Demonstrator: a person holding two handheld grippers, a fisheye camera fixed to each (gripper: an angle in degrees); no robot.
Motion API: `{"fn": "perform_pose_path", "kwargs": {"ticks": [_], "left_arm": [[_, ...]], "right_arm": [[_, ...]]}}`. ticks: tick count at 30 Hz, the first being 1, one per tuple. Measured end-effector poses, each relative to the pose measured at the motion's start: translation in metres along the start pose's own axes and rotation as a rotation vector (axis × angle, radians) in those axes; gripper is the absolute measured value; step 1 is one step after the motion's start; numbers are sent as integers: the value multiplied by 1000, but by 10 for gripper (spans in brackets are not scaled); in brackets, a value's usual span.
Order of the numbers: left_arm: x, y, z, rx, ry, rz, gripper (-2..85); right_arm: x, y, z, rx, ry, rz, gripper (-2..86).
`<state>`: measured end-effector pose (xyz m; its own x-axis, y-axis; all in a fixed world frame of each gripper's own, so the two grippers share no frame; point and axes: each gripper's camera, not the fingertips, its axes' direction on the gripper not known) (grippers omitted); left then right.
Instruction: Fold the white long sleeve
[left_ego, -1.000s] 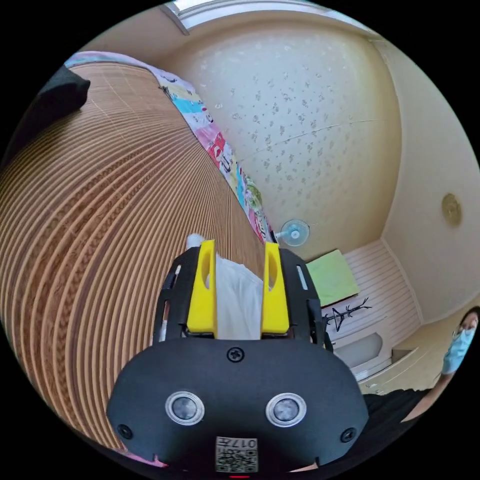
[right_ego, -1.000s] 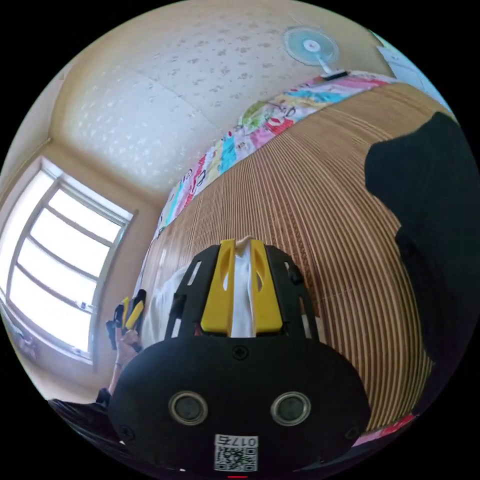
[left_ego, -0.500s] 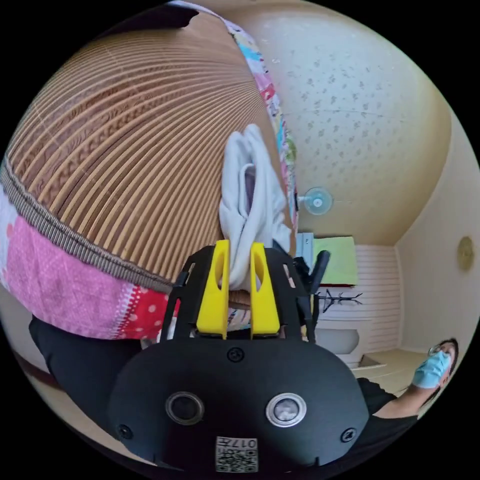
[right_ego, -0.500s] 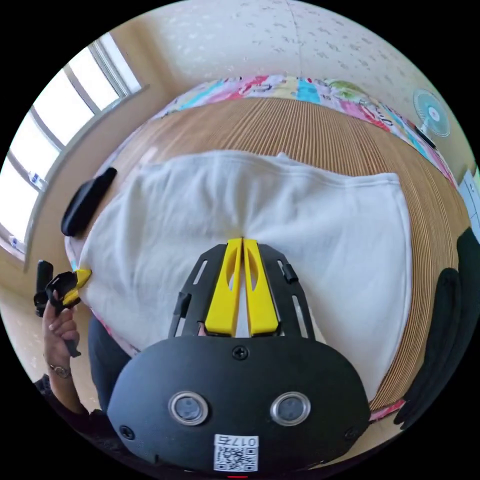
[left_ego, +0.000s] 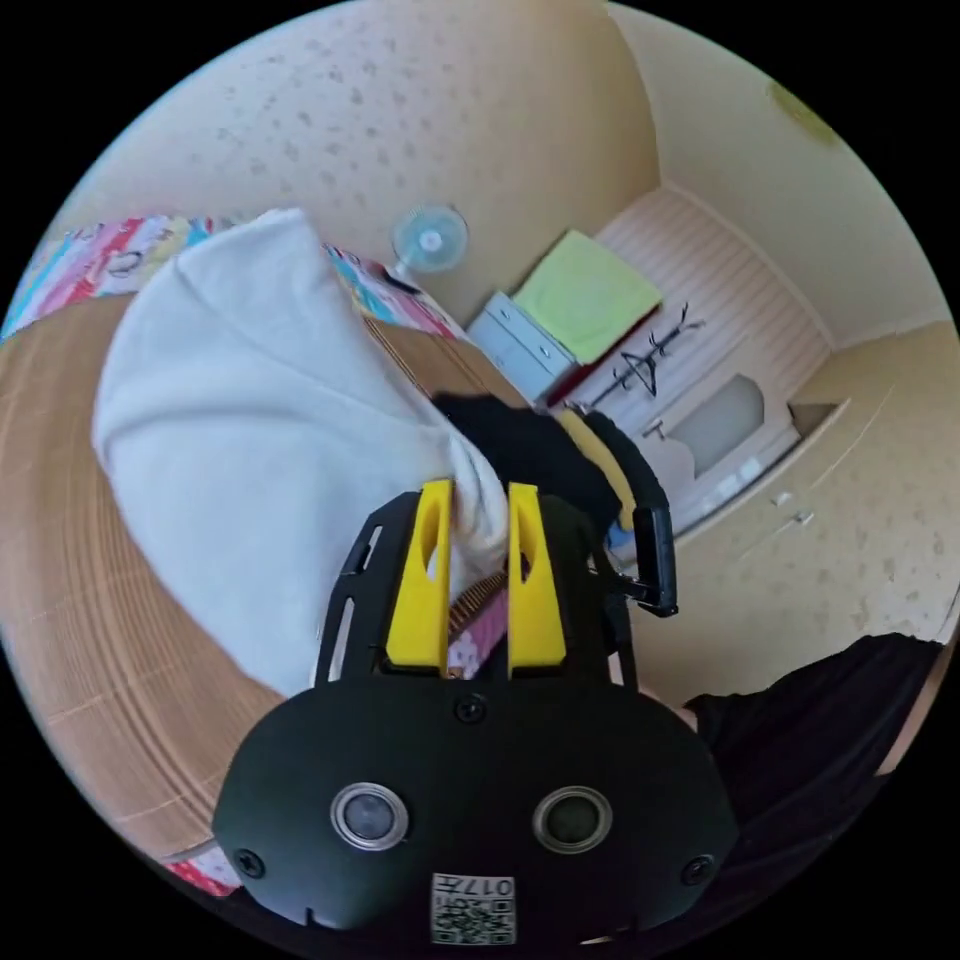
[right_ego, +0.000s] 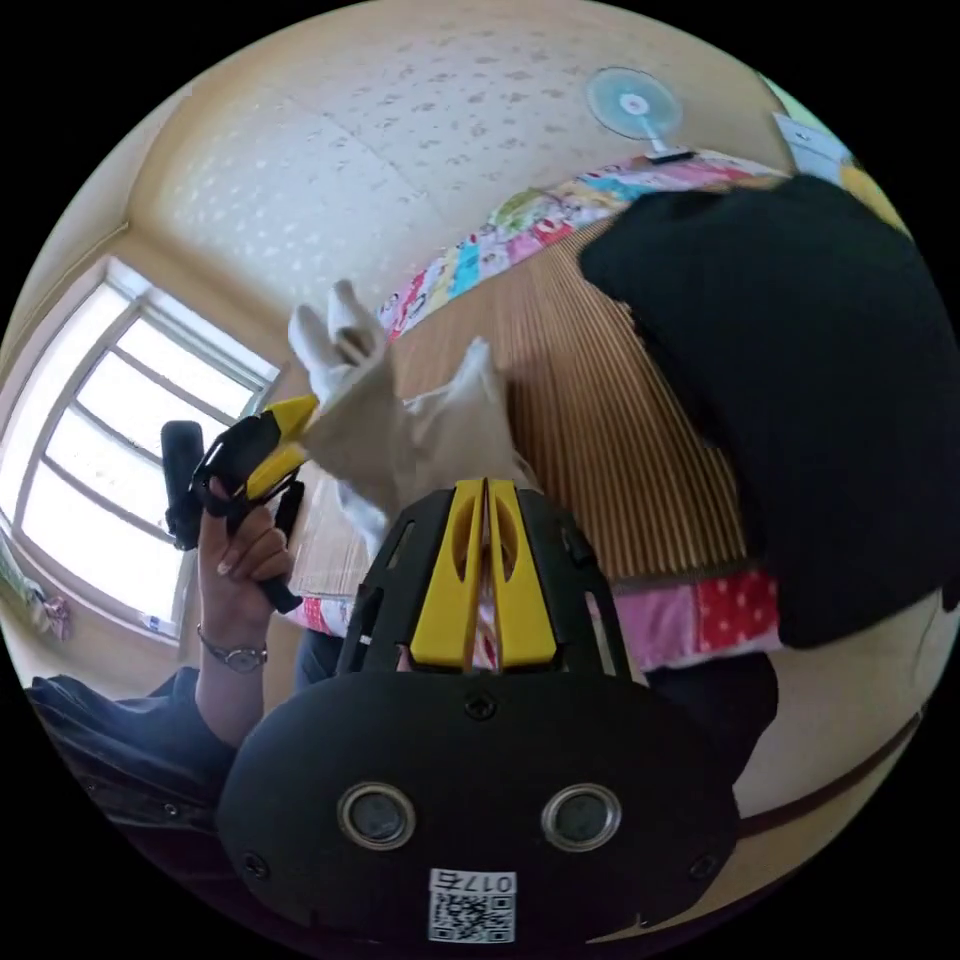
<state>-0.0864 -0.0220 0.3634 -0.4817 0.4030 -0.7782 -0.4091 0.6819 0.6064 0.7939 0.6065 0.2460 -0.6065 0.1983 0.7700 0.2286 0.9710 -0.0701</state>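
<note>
Pale speckled walls and a bright window (right_ego: 120, 470) frame a bed covered by a ribbed bamboo mat (right_ego: 610, 400), with a patchwork sheet (right_ego: 520, 225) along its far edge and a small fan (right_ego: 632, 105) beyond. Over the mat hangs the white long sleeve (left_ego: 250, 430), lifted and bunched between both tools. In the left gripper view the left tongs (left_ego: 478, 495) stand narrow, a wad of white cloth pinched between the yellow jaws. In the right gripper view the right tongs (right_ego: 486, 490) are pressed nearly together on a corner of the garment, and the left tongs, held in a hand (right_ego: 240, 560), grip another corner farther left — the fabric stretches between them. A dark garment (right_ego: 800, 400) lies on the mat to the right.
</note>
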Motion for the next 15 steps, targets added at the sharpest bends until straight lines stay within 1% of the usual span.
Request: {"fn": "perform_pose_path", "kwargs": {"ticks": [1,2,3,4,5,7,8,9,10,11,12,13,14,15], "left_arm": [[-5,5,29,-79,65,-11,118],[-8,10,37,-91,103,-16,120],[-13,25,34,-50,167,-21,123],[-16,44,17,32,175,-18,124],[-19,53,6,71,154,-23,126],[-38,96,-45,210,-48,-135,148],[-46,106,-55,229,-104,-179,158],[-64,124,-70,243,-191,-276,171],[-86,140,-76,227,-228,-378,180],[-98,147,-76,212,-224,-421,181],[-120,158,-67,159,-169,-485,179],[-140,165,-50,80,-86,-541,172],[-149,169,-39,31,-45,-570,155],[-161,175,-21,-29,36,-599,119]], "right_arm": [[23,10,-10,-31,-10,43,19],[42,20,-21,-54,-50,70,27],[50,26,-26,-60,-78,78,32],[65,36,-37,-69,-137,92,42],[77,46,-47,-76,-196,110,55],[91,57,-56,-89,-289,128,75],[96,62,-60,-98,-352,136,87],[98,63,-61,-100,-382,138,92],[99,64,-61,-101,-432,141,102],[99,63,-59,-105,-479,152,117],[99,62,-57,-108,-504,160,125],[96,58,-53,-112,-551,173,151],[93,53,-48,-117,-587,187,183],[91,50,-44,-124,-597,195,202]]}}
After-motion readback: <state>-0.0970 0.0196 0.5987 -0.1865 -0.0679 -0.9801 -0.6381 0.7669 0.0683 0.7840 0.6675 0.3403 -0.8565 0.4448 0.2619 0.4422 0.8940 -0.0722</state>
